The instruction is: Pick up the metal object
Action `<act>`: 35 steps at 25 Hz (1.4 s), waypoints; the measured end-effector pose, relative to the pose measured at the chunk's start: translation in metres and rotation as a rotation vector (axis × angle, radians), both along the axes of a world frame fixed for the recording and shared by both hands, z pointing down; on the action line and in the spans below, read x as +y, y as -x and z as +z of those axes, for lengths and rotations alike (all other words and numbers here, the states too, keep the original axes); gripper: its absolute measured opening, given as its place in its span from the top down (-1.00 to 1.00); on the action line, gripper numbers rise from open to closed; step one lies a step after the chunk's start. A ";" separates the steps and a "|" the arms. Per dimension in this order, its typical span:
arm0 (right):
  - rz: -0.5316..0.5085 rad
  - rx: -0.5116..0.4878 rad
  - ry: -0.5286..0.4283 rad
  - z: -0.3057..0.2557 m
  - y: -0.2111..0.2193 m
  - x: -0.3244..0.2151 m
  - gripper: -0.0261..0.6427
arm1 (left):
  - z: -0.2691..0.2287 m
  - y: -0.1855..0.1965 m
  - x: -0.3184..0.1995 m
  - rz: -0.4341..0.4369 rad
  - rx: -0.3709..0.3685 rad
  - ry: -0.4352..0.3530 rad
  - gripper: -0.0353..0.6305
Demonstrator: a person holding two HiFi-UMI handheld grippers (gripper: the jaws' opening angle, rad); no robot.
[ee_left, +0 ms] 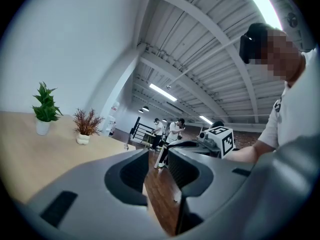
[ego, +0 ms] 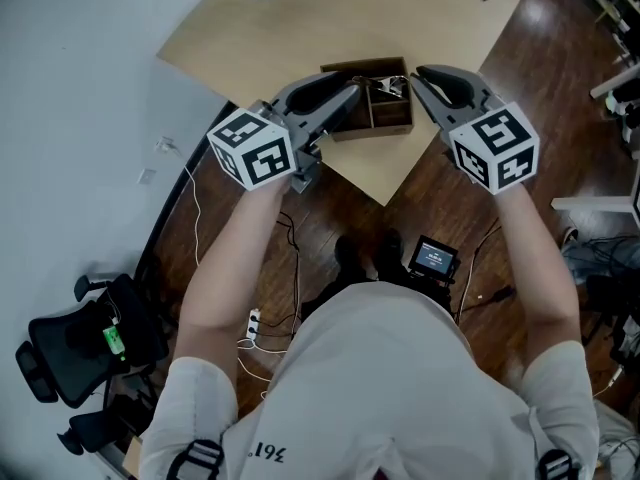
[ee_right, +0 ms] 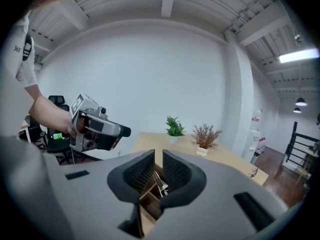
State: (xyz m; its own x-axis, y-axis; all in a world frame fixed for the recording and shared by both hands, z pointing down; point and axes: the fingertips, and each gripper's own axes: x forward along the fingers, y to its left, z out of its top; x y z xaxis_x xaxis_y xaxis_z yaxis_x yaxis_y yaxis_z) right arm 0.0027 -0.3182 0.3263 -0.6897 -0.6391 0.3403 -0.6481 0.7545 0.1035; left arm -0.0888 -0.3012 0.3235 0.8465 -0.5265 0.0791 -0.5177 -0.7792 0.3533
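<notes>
Two grippers hang over the near corner of a pale wooden worktop (ego: 300, 28), one in each hand. Right gripper (ee_right: 157, 171): its ribbed jaws stand only narrowly apart, with nothing between them. Through that slit the metal object (ee_right: 160, 184) shows, a thin shiny piece lying down in a dark wooden divided box (ee_right: 148, 198). From the head view this gripper's tip sits at the box's far right corner, just beside the compartment where the metal object (ego: 392, 85) lies untouched. Left gripper (ee_left: 157, 166): its jaws are a little wider apart and also empty, with only the worktop edge and dark wood floor seen through the gap. From the head view its tip reaches over the left part of the box (ego: 375, 118). Each gripper appears in the other's view, level with it and well apart from it. Farther back on the worktop stand a green plant in a white pot (ee_right: 174, 126) and, to its right, a reddish dried plant (ee_right: 205, 134). A black office chair (ego: 90, 348) stands on the floor at the near left
</notes>
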 end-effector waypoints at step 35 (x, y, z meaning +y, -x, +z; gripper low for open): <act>-0.182 0.580 0.040 0.177 0.030 -0.041 0.73 | 0.147 0.003 -0.067 -0.019 -0.348 0.197 0.55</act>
